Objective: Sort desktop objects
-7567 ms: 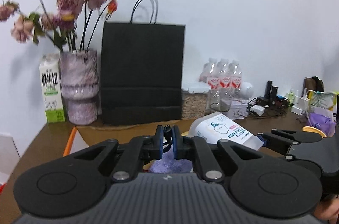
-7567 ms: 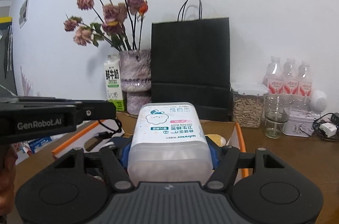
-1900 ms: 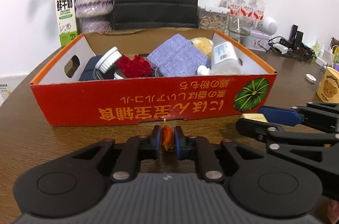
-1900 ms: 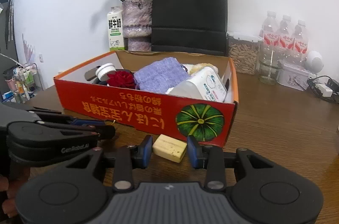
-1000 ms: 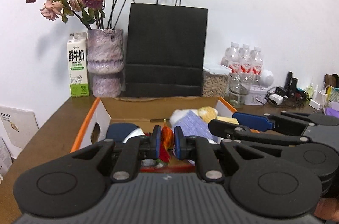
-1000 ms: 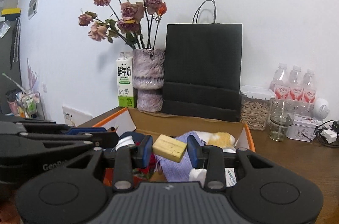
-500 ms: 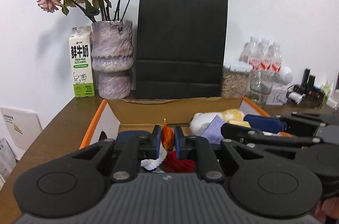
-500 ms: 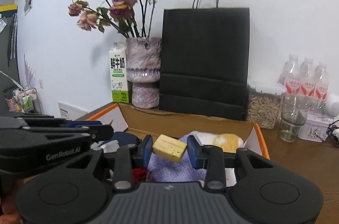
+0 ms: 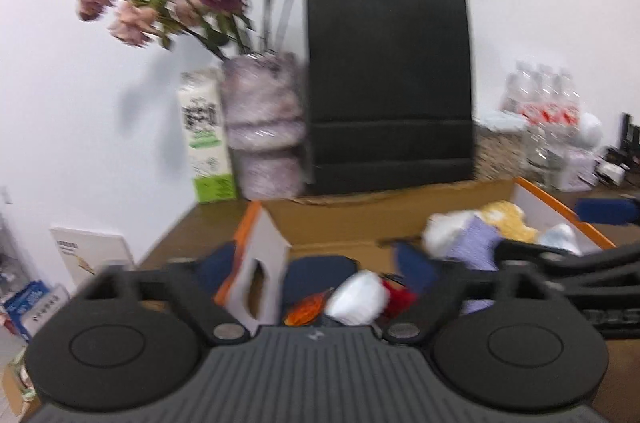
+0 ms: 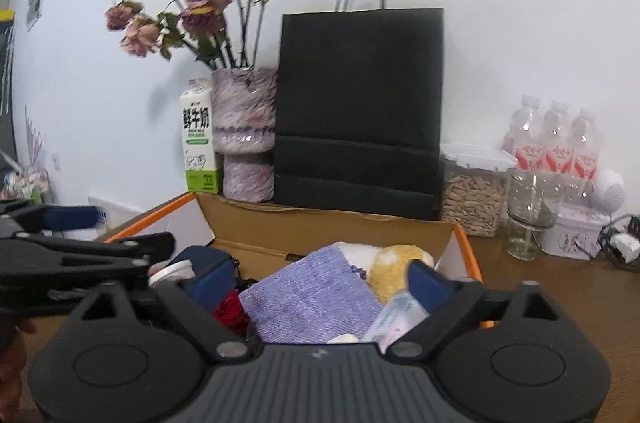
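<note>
Box [image 10: 328,229] on the table holds a purple cloth [image 10: 312,297], a red flower [image 10: 230,311] and a small orange thing [image 9: 306,307]. Above it, left gripper [image 9: 316,267] and right gripper [image 10: 320,281] have just been opening, jaws spread wide, nothing between them.

Wooden table [image 10: 560,287]; box [image 10: 328,227]; bag [image 10: 360,111]

We find the cardboard box [image 10: 332,227] open above, so entry from overhead is free. Its floor is crowded: purple cloth [image 10: 312,297], yellow plush [image 10: 394,265], red flower [image 10: 230,311]. At 12 o'clock the black paper bag [image 10: 360,111] blocks passage; at 11 the vase [image 10: 246,135] and milk carton [image 10: 200,143]. At 2 o'clock water bottles [image 10: 554,143] and glass jar [image 10: 524,223] crowd the table [image 10: 560,299].
</note>
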`<action>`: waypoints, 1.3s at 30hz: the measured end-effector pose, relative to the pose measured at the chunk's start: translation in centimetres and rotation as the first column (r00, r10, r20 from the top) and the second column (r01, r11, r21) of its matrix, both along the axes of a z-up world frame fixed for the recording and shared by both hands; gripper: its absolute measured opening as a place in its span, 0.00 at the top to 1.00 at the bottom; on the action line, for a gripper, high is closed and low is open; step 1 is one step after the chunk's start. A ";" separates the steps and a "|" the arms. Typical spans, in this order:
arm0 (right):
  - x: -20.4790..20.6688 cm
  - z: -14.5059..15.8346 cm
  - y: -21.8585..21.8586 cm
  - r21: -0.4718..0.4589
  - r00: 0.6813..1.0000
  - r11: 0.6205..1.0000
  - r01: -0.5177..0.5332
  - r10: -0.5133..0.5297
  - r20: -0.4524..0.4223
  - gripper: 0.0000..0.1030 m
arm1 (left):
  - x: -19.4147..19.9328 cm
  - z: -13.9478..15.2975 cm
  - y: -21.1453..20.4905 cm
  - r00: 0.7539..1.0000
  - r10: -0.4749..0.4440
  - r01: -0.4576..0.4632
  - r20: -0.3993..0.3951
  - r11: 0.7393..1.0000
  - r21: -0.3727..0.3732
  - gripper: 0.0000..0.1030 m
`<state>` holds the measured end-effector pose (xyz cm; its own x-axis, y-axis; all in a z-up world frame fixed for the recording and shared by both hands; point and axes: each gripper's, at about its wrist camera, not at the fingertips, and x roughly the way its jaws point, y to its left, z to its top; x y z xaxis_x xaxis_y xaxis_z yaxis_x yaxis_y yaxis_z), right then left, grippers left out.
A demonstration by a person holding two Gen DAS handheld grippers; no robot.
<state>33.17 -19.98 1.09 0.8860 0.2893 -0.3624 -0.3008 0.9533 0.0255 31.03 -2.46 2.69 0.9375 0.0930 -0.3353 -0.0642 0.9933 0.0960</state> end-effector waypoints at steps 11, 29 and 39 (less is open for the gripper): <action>-1.1 1.1 -0.2 0.008 1.000 1.000 0.004 -0.003 -0.031 0.00 | -1.4 1.4 0.8 1.000 -0.026 0.025 -0.012 0.999 -0.029 0.00; -11.0 3.1 -0.7 -0.025 1.000 0.999 -0.026 0.026 -0.006 0.00 | -10.0 2.3 0.8 0.996 -0.086 0.083 -0.035 0.994 -0.068 0.00; -16.8 1.6 -1.3 -0.005 0.997 1.000 -0.006 0.005 -0.075 0.00 | -15.3 0.8 0.5 0.992 -0.099 0.092 -0.074 0.991 -0.092 0.00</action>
